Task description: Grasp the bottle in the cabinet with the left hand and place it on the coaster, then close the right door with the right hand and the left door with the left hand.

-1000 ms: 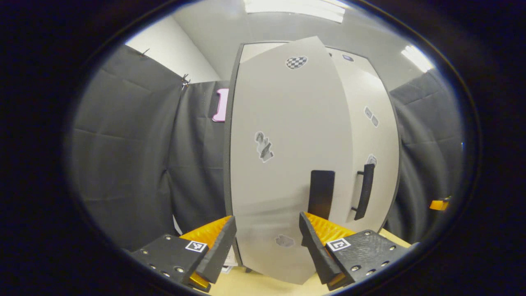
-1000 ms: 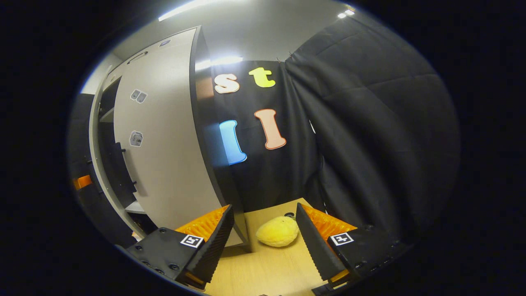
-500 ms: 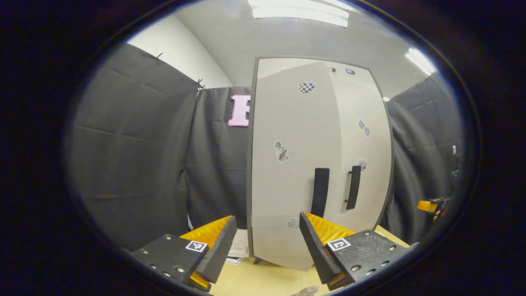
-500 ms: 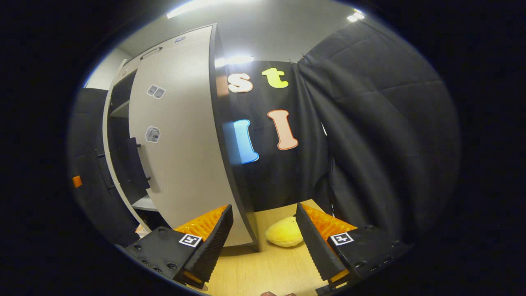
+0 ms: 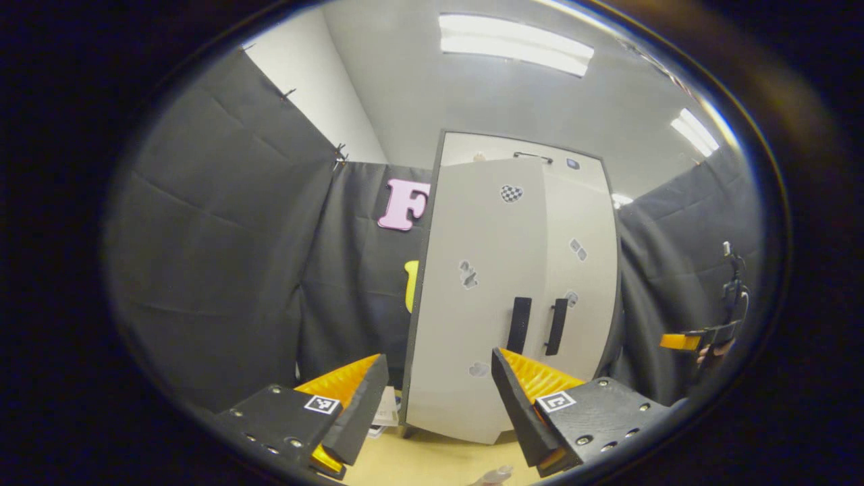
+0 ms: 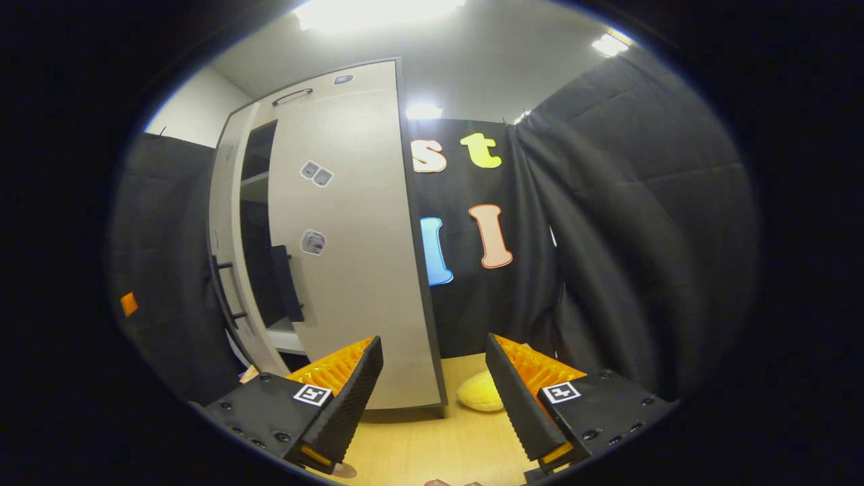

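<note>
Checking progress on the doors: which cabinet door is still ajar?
The left door: in the right gripper view a dark gap shows beside it. The right door sits flush.

Bright ceiling lights (image 5: 516, 44), fisheye-warped edges

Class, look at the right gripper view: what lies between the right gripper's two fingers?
Bare wooden tabletop, and farther off a yellow plush toy by the cabinet's right door. The right gripper holds nothing.

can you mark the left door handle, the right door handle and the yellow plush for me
left door handle (image 5: 519, 325), left gripper view, middle of the black bar
right door handle (image 5: 556, 327), left gripper view, middle of the black bar
yellow plush (image 6: 478, 393), right gripper view, its rounded top
</note>
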Action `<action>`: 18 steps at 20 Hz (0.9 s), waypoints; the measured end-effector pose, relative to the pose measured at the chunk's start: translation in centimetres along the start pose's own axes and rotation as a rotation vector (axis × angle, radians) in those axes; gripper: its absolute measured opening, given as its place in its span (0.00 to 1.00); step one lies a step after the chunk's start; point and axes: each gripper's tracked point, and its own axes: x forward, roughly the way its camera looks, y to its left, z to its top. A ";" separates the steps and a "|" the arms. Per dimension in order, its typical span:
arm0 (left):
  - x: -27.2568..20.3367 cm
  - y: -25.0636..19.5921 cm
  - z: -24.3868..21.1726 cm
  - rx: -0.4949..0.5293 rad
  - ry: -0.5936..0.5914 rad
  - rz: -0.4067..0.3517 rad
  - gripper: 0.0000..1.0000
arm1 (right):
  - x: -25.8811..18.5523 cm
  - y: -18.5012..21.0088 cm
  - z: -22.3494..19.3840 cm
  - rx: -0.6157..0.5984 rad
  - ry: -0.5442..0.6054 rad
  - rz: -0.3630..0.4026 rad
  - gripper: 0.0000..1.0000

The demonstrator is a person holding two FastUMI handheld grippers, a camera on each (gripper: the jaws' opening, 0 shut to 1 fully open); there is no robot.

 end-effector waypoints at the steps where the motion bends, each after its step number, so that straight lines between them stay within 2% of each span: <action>1: -0.7 0.4 0.0 -0.006 -0.009 0.009 0.96 | -0.6 0.3 -0.1 -0.023 0.004 0.012 0.98; 2: -1.3 0.7 -0.2 -0.018 -0.013 0.013 0.90 | -1.2 0.6 -0.3 -0.045 0.009 0.023 0.98; 4: -2.3 1.0 -1.0 -0.033 -0.008 0.011 0.89 | -2.4 1.7 -1.1 -0.046 0.020 0.063 0.98; 11: -4.0 2.8 -2.4 0.005 0.033 0.032 0.90 | -4.9 3.1 -3.5 -0.040 0.058 0.075 0.98; 12: -4.3 3.1 -2.4 0.023 0.035 0.034 0.96 | -5.0 3.1 -3.6 -0.042 0.060 0.072 0.98; 13: -4.3 3.3 -2.5 0.036 0.039 0.036 0.90 | -5.0 3.3 -3.8 -0.043 0.065 0.069 0.98; 16: -4.5 3.6 -2.8 0.026 0.045 0.023 0.90 | -5.1 3.9 -3.7 -0.045 0.063 0.071 0.97; 17: -4.5 3.5 -2.8 0.016 0.045 0.017 0.96 | -5.1 4.1 -3.8 -0.050 0.066 0.075 0.98; 18: -4.6 3.6 -2.8 0.014 0.041 0.013 0.89 | -5.1 4.3 -3.9 -0.054 0.066 0.079 0.98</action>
